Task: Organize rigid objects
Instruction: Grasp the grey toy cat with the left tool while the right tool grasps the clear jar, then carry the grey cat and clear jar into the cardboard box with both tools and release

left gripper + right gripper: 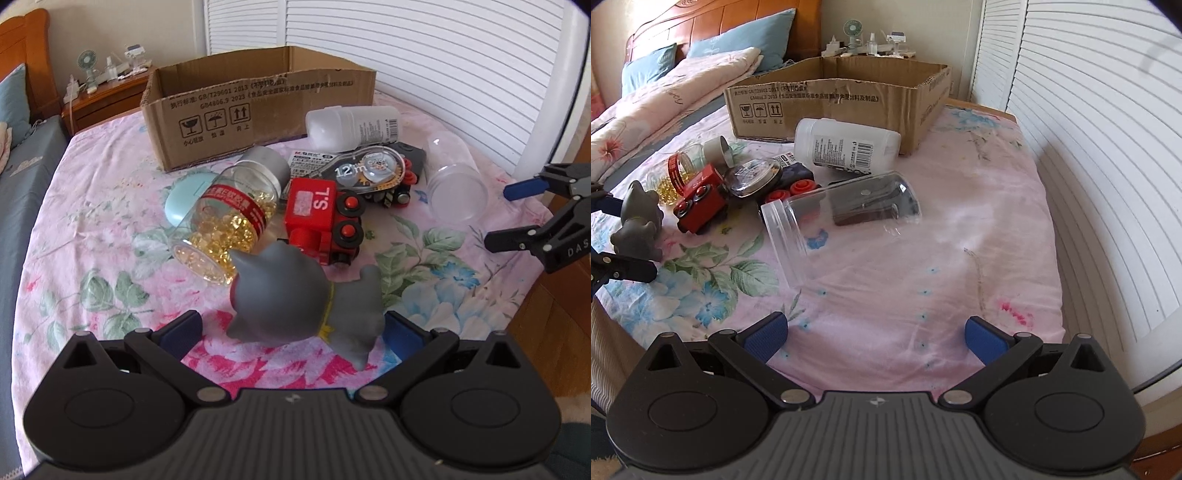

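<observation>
A grey toy cat (303, 299) stands on the flowered bedsheet between the open fingers of my left gripper (291, 328), which do not touch it; it also shows in the right wrist view (639, 229). Behind it lie a red toy train (319, 218), a jar of yellow capsules (229, 221), a correction tape pack (365, 170), a white bottle (354, 127) and a clear empty jar (454, 181). An open cardboard box (255, 110) stands at the back. My right gripper (875, 332) is open and empty over bare sheet, short of the clear jar (834, 221).
A mint oval case (184, 195) lies left of the capsule jar. A louvred white door (406, 48) runs along the right. Pillows and a quilt (665, 92) lie at the head of the bed. A wooden nightstand (107, 92) with small items stands behind the box.
</observation>
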The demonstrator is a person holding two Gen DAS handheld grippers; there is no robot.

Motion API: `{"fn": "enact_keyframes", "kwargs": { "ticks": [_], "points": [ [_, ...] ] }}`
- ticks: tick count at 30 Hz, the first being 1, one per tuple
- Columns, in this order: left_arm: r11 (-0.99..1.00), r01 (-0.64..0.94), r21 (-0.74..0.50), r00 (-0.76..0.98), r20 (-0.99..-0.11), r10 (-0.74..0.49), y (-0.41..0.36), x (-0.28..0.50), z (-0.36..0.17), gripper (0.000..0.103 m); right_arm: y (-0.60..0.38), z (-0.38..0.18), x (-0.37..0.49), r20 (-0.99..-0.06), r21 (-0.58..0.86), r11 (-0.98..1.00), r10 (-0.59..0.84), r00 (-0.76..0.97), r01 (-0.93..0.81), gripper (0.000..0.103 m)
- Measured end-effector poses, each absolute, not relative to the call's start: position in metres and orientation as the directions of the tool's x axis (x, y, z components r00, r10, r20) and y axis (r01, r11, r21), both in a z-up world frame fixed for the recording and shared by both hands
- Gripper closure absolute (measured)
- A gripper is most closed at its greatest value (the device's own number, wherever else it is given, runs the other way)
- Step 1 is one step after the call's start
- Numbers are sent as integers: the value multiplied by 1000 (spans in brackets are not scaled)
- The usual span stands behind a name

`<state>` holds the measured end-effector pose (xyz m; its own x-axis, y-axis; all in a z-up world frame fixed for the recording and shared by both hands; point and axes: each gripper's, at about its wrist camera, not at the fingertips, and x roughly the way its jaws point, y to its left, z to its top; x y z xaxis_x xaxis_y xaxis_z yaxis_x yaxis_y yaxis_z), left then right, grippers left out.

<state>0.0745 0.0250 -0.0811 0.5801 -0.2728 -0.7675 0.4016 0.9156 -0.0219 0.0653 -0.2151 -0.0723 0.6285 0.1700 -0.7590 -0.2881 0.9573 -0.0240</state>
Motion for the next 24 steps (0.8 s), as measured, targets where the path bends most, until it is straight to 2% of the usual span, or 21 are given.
{"fn": "enact_keyframes", "kwargs": {
  "ticks": [11, 14, 16, 18, 24],
  "points": [
    [862, 506, -25, 580, -730, -361, 20, 75, -80, 4, -218, -72, 72, -756, -30, 932, 214, 618, -360, 0],
    [858, 512, -40, 575, -726, -377, 22, 78, -79, 12, -214, -69, 75, -766, -45, 925, 210, 607, -377, 0],
    [860, 507, -48, 575, -724, -380, 24, 79, -78, 25, -212, -66, 76, -768, -56, 915, 215, 603, -398, 0],
    [866, 497, -50, 584, -719, -377, 27, 78, -78, 31, -210, -61, 78, -763, -60, 904, 231, 604, -423, 0],
    [866, 498, -52, 584, -718, -379, 28, 79, -77, 31, -210, -49, 98, -751, -38, 878, 290, 593, -477, 0]
  ]
}}
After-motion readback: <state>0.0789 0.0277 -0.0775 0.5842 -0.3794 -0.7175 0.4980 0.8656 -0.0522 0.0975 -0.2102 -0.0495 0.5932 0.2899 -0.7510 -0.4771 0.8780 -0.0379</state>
